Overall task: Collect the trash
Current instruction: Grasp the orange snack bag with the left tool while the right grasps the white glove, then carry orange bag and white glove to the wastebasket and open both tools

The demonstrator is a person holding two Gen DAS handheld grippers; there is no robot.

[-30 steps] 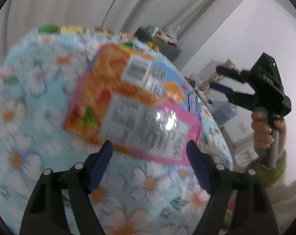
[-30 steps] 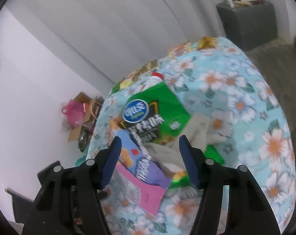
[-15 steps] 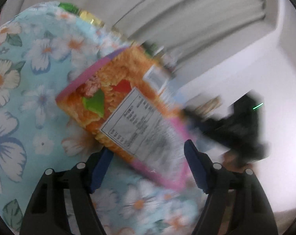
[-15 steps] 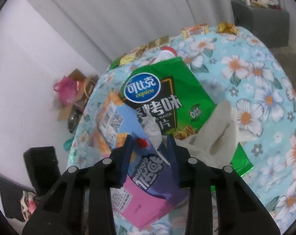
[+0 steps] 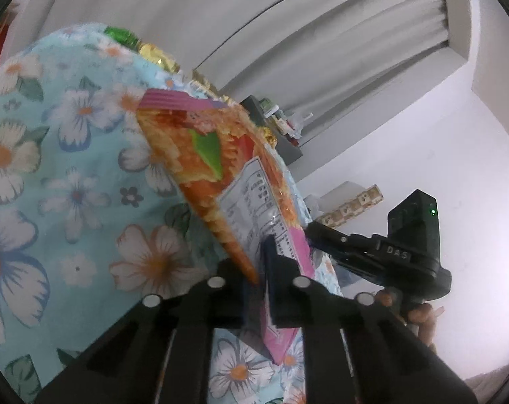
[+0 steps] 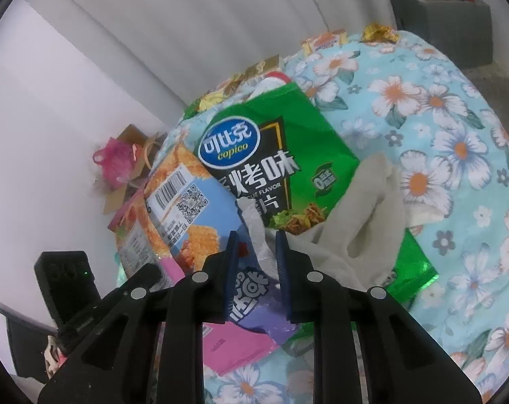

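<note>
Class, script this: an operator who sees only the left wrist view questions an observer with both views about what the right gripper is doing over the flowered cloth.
Operator: My left gripper has just been closing on the orange snack bag. What is between the pads of the right gripper?
Observer: Crumpled white plastic; its jaws have just been closing on it.
Operator: What lies behind that?
Observer: A green chip bag, printed face up.
Operator: Anything on that bag?
Observer: A beige cloth, draped over its lower right part.
</note>
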